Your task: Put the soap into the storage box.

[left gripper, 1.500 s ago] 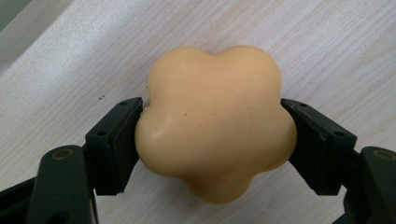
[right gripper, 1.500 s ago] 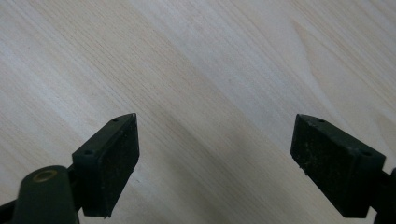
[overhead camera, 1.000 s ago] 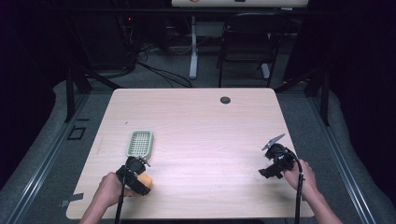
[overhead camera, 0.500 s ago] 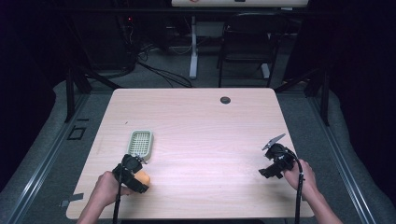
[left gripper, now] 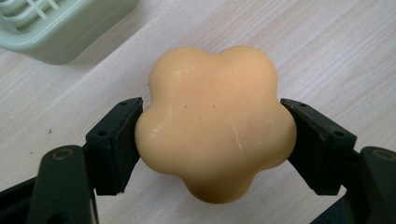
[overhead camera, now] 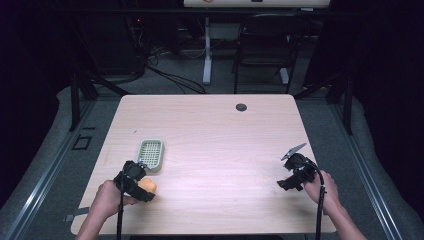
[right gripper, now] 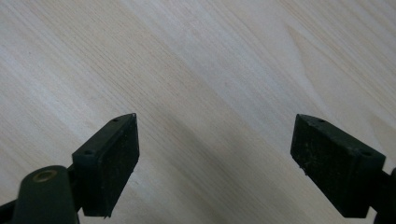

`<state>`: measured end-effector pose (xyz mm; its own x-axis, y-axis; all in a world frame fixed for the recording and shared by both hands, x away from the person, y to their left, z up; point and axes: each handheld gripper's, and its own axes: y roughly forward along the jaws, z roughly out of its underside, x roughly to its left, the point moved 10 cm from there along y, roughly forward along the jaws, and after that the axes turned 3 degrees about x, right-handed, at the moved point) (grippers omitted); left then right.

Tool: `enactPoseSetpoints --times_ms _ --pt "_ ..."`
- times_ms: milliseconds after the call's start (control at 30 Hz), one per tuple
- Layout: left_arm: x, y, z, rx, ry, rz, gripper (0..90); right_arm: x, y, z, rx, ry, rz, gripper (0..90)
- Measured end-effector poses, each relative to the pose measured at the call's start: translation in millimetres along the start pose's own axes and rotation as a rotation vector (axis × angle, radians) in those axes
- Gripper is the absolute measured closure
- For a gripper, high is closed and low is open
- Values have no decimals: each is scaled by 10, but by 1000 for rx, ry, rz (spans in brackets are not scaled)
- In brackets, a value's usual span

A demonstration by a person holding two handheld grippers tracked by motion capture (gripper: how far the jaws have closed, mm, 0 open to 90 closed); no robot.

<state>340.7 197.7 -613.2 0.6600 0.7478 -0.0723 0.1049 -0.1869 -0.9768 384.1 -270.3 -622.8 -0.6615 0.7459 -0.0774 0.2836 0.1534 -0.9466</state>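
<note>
A pale orange, flower-shaped soap [left gripper: 215, 126] lies on the wooden table [overhead camera: 220, 135], just in front of a light green slotted soap dish [overhead camera: 150, 154]. My left gripper [left gripper: 210, 121] is shut on the soap, one black pad pressing each side. In the high view this gripper [overhead camera: 142, 187] and the soap [overhead camera: 148, 186] sit near the table's front left, with the dish's corner [left gripper: 56, 28] just beyond them. My right gripper [overhead camera: 285, 184] rests low at the front right, and its jaws [right gripper: 215, 126] stand wide open over bare wood.
A small dark round grommet [overhead camera: 241, 107] sits near the table's far edge. Beyond the table are a chair [overhead camera: 262, 55], a desk leg and loose cables on the floor. A grey plate [overhead camera: 293, 151] sticks up from the right gripper.
My left gripper and the soap have shifted a little to the left and farther from the front edge, toward the green dish. The right gripper has stayed put.
</note>
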Motion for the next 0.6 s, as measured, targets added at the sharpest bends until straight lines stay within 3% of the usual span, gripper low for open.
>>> enactPoseSetpoints --times_ms 600 --pt "78 -131 -114 -26 4 0 250 -15 -6 7 -4 4 -2 152"
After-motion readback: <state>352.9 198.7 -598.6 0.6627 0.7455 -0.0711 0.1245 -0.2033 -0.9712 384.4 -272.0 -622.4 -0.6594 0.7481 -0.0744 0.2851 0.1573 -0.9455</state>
